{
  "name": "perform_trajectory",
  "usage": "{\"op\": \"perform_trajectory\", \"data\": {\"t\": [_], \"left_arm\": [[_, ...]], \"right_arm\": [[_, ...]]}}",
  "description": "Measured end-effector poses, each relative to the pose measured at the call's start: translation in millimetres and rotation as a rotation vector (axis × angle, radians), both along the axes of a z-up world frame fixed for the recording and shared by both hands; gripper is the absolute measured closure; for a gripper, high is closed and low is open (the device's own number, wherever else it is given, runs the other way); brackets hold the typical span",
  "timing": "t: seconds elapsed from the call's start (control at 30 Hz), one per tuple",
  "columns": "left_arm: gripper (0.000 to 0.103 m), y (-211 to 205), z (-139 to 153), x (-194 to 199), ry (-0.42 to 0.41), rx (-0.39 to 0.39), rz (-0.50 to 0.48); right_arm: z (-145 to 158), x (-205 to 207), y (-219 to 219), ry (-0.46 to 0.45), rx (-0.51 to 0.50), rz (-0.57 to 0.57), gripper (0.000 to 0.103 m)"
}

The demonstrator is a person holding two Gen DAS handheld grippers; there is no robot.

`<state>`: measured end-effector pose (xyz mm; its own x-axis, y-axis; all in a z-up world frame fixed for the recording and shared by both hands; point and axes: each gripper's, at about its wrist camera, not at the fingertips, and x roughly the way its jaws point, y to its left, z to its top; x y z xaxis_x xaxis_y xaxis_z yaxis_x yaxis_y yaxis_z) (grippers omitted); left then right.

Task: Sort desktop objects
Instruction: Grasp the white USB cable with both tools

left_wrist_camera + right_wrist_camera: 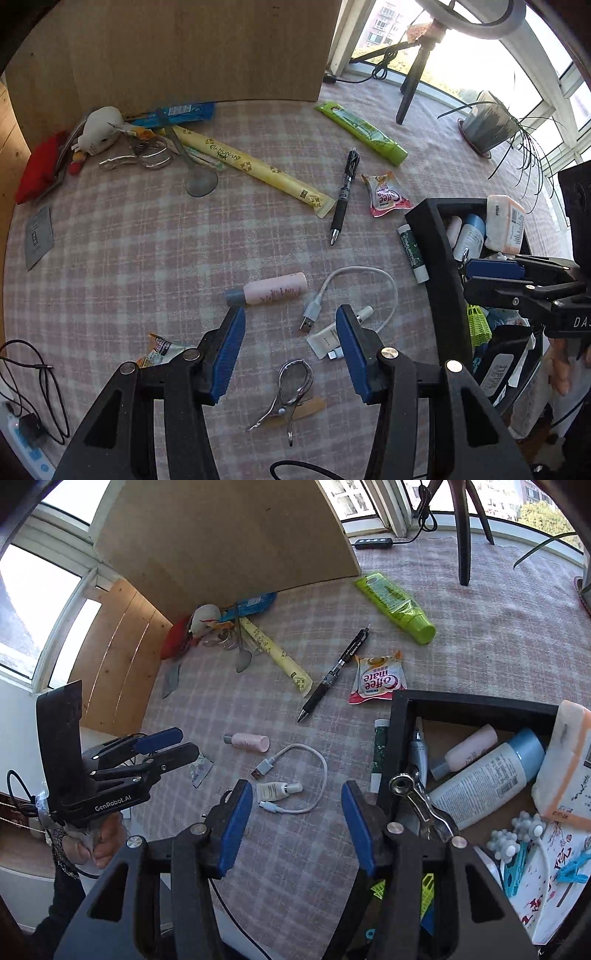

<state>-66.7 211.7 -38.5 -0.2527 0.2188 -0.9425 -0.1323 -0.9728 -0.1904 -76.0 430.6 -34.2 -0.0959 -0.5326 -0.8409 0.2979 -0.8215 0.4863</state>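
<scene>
My left gripper (pixel 290 347) is open and empty above the checked tablecloth, over a metal clip (pixel 291 387). A pink bottle (pixel 273 288), a white USB cable (pixel 351 295) and a small white tube (pixel 325 338) lie just ahead of it. My right gripper (pixel 295 819) is open and empty beside the black box (pixel 400 720), which holds bottles, a tissue pack and a metal clip (pixel 417 797). The left gripper also shows in the right wrist view (pixel 166 746). The right gripper shows in the left wrist view (pixel 495 275) over the box (pixel 439 258).
A black pen (pixel 345 195), a coffee sachet (pixel 386 194), a green tube (pixel 364 131), a yellow stick pack (pixel 255 171), a spoon (pixel 192 162) and a toy pile (pixel 96 133) lie further out. A cardboard panel (pixel 199 48) stands behind. A plant pot (pixel 487 125) stands at the right.
</scene>
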Motion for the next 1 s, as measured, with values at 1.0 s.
{"op": "perform_trajectory", "data": {"t": [1.0], "left_arm": [[0.089,27.1,-65.9,-0.6,-0.044,-0.047,-0.065]], "right_arm": [[-80.1,-10.3,-71.7,-0.027,0.267,0.093,0.083]]}}
